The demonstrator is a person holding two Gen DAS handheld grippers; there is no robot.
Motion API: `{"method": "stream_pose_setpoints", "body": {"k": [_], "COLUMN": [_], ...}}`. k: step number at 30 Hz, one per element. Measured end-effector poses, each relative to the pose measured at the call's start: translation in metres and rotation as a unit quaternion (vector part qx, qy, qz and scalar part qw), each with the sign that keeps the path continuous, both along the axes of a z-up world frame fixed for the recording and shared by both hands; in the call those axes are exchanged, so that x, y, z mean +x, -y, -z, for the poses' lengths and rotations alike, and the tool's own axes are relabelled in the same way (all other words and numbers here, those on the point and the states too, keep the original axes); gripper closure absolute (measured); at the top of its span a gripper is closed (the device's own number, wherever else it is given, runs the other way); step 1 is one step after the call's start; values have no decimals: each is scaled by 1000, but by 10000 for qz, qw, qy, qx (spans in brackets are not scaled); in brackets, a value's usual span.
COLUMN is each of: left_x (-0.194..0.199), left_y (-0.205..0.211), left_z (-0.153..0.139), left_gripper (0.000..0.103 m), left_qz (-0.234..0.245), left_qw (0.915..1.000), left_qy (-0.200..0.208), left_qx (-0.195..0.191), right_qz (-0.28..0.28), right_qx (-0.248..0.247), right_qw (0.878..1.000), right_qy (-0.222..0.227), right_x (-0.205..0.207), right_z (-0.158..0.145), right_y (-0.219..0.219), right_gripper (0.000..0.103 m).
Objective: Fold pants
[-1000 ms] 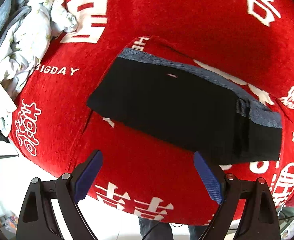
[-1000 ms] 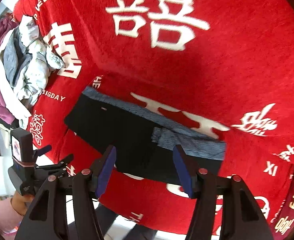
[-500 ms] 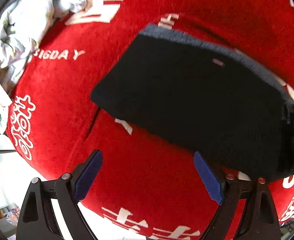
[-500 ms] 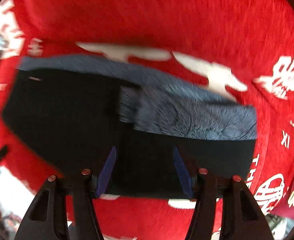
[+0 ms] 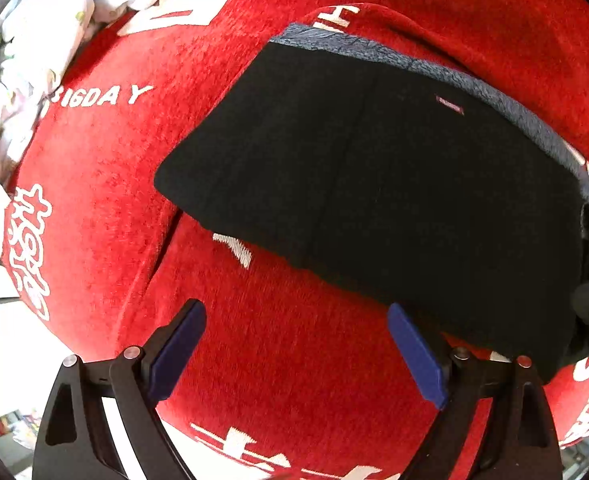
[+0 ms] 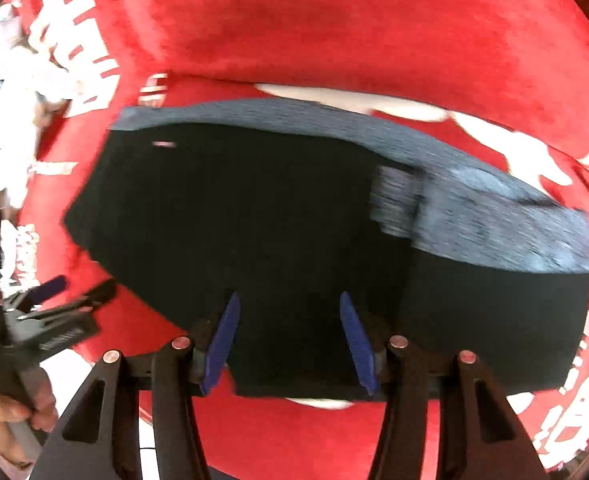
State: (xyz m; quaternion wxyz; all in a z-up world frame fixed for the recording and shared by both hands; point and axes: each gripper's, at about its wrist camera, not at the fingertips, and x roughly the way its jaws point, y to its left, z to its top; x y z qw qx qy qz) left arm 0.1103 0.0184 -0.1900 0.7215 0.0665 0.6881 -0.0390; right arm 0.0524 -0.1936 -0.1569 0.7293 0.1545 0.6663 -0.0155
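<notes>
Right wrist view: right claw (image 6: 288, 338), jaws apart and just narrowing, straddles the near edge of the pants (image 6: 278, 220) folded on the red cloth (image 6: 374, 32); left claw (image 5: 294, 352) gapes empty beside them; next, I judge, pinching that edge for another fold.

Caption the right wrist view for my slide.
Right claw, open, straddles the near edge of folded black pants on a red cloth.

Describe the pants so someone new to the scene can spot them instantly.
Start from the red cloth with white lettering that covers the whole surface. Near its front edge lies a flat, folded black slab: the pants. Unlike the pale crumpled laundry at the left, they are dark, with a grey fleecy lining along the far edge.
</notes>
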Motion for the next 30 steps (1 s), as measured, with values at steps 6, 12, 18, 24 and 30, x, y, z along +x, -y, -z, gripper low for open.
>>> {"method": "stream_pose_setpoints", "body": {"k": [6, 12, 18, 24, 30], "left_x": [24, 28, 35, 51, 67], "left_y": [-55, -92, -83, -69, -44], "left_z": [-3, 20, 33, 17, 32], "left_gripper": [10, 10, 10, 10, 12], "left_qz": [-626, -1185, -1517, -1639, -1287], "left_qw": [9915, 9406, 9153, 9129, 9418], "left_qy": [111, -258, 80, 231, 149], "left_qx": [-1131, -3172, -3730, -3732, -3101], "right_qz": [-133, -206, -415, -409, -414], "right_qx": [905, 1023, 927, 932, 949], "right_qw": [9957, 9945, 9948, 9948, 9946], "right_qy": [-159, 0, 26, 70, 101], "right_x": [9, 2, 7, 8, 10], "right_z": [39, 43, 47, 47, 48], "right_y": [-23, -25, -34, -35, -38], "right_gripper": [41, 37, 28, 26, 26]}}
